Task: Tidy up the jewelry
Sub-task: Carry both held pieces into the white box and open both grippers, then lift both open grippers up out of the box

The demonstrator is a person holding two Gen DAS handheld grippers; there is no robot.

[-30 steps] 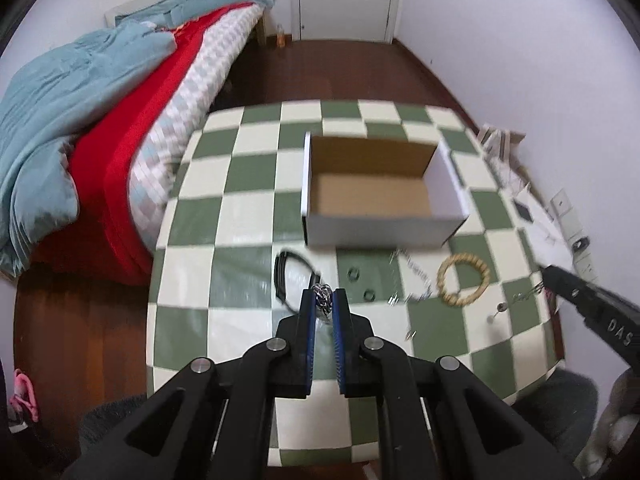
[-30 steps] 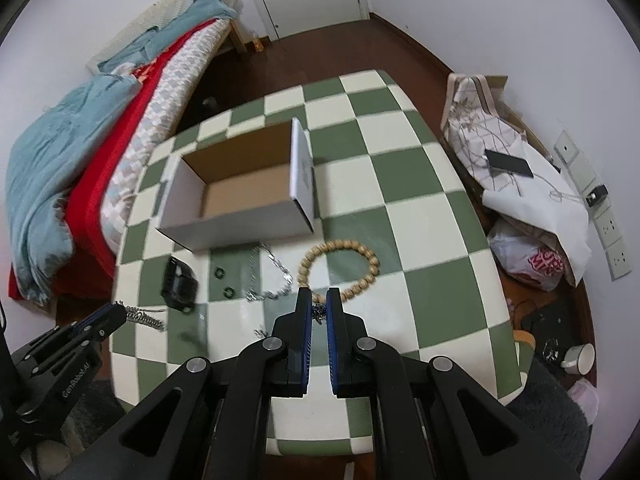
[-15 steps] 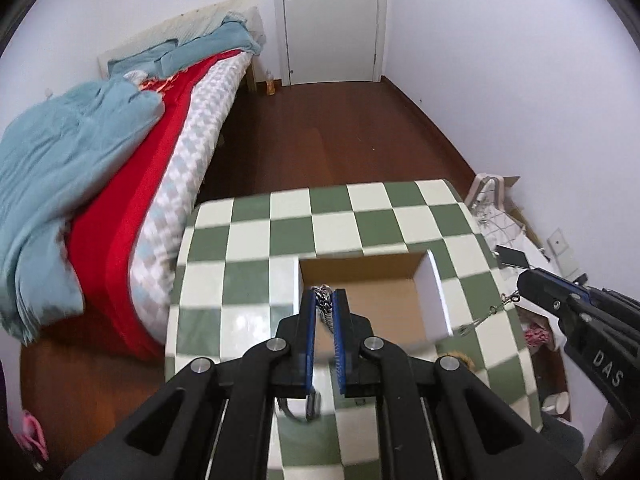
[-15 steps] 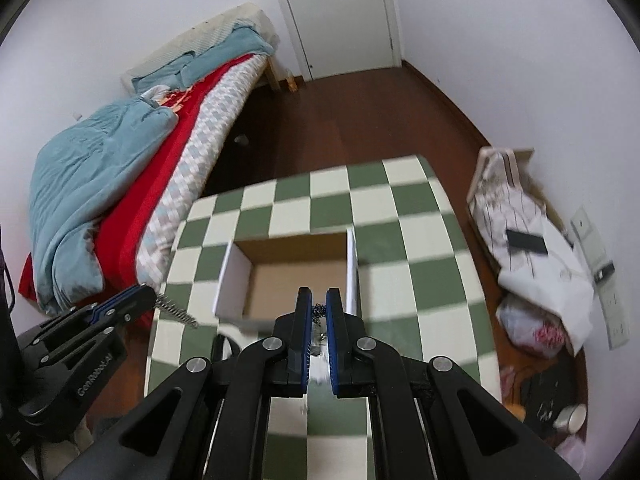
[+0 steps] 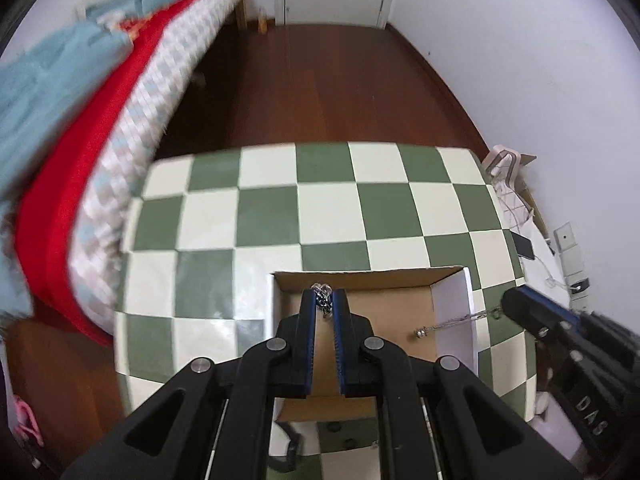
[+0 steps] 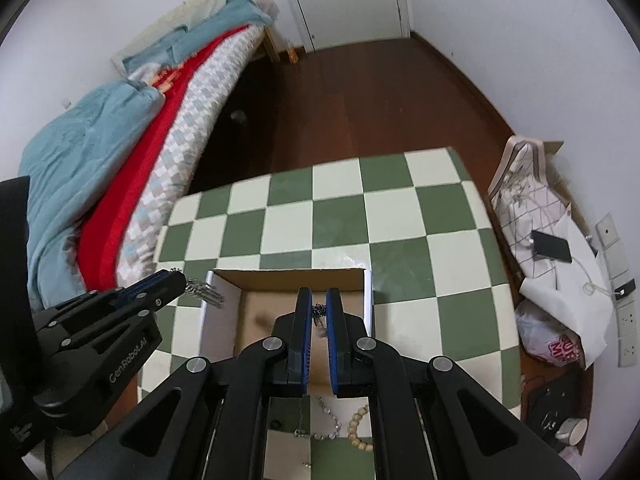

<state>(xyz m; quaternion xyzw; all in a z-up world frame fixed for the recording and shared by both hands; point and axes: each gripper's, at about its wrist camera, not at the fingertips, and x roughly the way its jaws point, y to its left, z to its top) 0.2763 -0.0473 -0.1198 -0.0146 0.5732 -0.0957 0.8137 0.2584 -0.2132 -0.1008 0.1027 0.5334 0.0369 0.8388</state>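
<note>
With my left gripper [image 5: 324, 300] and right gripper [image 6: 319, 304] each pinched shut on one end of the silver chain [image 5: 456, 322], it hangs limp, light and slippery over the cardboard box [image 5: 454, 304].

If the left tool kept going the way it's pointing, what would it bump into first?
Most likely the brown floor of the open box. The left tool, pinching a chain, points down into it with nothing visible between, though depth is hard to judge.

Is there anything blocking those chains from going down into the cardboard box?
Nothing visible. The left gripper and right gripper each hold a chain over the open box, whose floor below looks bare.
</note>
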